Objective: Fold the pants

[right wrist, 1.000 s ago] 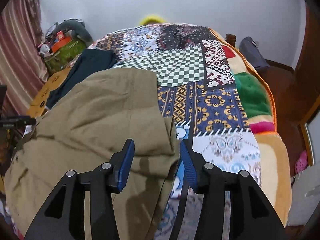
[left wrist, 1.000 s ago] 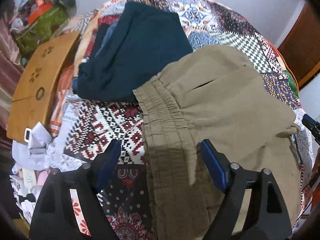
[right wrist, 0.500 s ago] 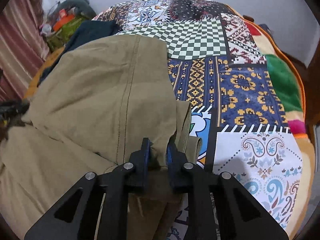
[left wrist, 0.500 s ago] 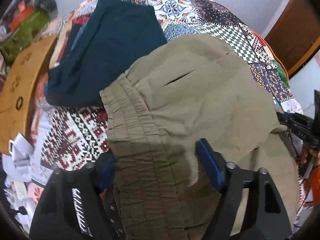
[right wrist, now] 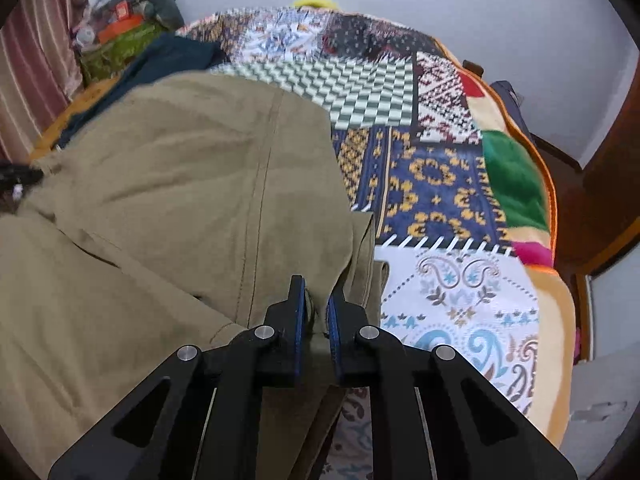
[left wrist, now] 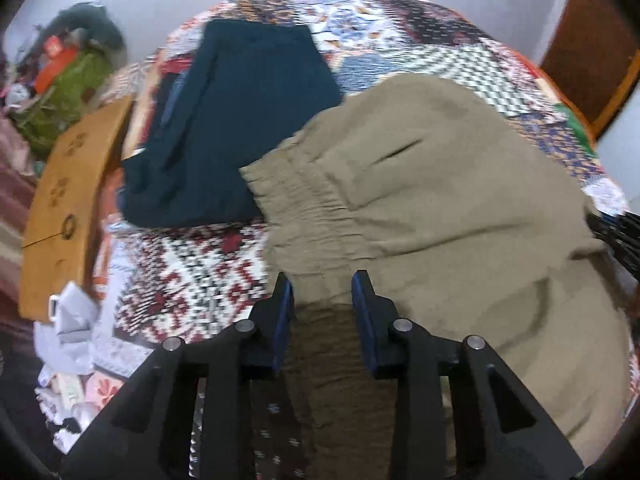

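Khaki pants (left wrist: pixel 432 200) lie partly folded on a patchwork bedspread (left wrist: pixel 192 272). My left gripper (left wrist: pixel 322 292) is shut on the gathered elastic waistband (left wrist: pixel 304 208) at the near edge. In the right wrist view the same pants (right wrist: pixel 180 184) fill the left side. My right gripper (right wrist: pixel 316 300) is shut tight on the folded leg-end fabric near the pants' right edge. The right gripper's black frame shows at the right edge of the left wrist view (left wrist: pixel 616 232).
A folded dark navy garment (left wrist: pixel 240 120) lies behind the waistband on the bedspread (right wrist: pixel 440 184). A wooden board (left wrist: pixel 68 200) and a pile of clutter (left wrist: pixel 68 76) stand to the left of the bed. White cloths (left wrist: pixel 72 320) lie at the near left.
My left gripper has closed from wide open onto the waistband. My right gripper closed on the leg end half a second ago and still holds it. The pants have shifted slightly.
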`<state>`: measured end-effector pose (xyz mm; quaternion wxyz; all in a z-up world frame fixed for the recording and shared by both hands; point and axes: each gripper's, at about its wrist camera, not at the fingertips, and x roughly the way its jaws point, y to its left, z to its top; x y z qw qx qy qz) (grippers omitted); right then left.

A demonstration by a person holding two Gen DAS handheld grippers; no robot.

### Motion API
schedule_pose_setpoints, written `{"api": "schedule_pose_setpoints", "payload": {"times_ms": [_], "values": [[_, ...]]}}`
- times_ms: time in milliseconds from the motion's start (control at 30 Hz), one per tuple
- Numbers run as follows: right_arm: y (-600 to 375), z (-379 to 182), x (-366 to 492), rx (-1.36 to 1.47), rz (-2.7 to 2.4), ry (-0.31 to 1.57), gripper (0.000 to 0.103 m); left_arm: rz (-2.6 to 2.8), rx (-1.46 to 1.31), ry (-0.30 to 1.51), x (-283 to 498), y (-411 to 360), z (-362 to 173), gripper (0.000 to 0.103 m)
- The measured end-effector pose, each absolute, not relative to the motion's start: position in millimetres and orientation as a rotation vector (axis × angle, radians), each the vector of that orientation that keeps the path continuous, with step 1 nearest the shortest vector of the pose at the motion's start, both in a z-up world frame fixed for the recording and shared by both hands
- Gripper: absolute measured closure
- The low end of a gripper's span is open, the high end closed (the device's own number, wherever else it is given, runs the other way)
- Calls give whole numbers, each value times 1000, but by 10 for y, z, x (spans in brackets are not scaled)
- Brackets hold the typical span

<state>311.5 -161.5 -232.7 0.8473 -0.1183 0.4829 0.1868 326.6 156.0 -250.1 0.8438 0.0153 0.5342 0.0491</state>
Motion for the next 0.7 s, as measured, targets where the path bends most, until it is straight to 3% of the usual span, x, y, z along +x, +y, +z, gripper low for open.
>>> {"api": "schedule_pose_setpoints", "payload": {"times_ms": [300, 400, 467, 600, 700], "values": [[-1718, -2202, 3203, -184, 420, 1053, 89, 144, -61, 1131, 3151, 1999, -2445, 71], [-1740, -2042, 3206, -162, 409, 1023, 86, 138, -78, 1100, 3163, 2042, -2308, 56], [-1727, -1898, 3214, -153, 424, 983, 80, 134, -100, 1074, 3225, 2052, -2225, 41], [-1672, -1646, 3347, -128, 439, 897, 56, 128, -128, 1051, 3431, 2060, -2150, 32], [-1600, -1568, 3537, -101, 462, 872, 51, 127, -136, 1059, 3645, 2051, -2184, 28]]}}
